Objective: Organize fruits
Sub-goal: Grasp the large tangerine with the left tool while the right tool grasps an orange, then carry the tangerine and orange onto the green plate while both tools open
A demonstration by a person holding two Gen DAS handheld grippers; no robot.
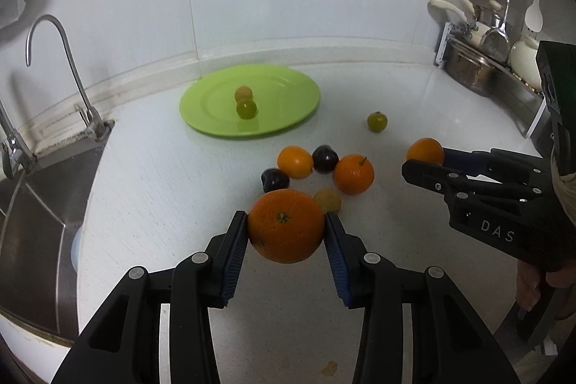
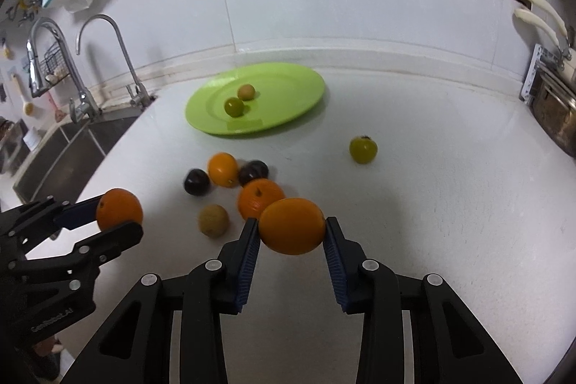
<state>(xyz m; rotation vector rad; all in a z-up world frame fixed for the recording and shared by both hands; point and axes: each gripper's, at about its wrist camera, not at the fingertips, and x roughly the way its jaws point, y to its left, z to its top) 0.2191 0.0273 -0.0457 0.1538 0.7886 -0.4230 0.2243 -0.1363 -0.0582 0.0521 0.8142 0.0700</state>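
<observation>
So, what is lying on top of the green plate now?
On the green plate lie two small fruits, touching: one green, one yellowish-tan. Nothing else shows on it; the spots under the fruits are covered.

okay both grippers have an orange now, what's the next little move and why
Probably carry both forward toward the green plate and set them down there. The left gripper is shut on a large orange, the right gripper on a smaller orange, both clear of the counter, and the plate holds only two small fruits.
</observation>
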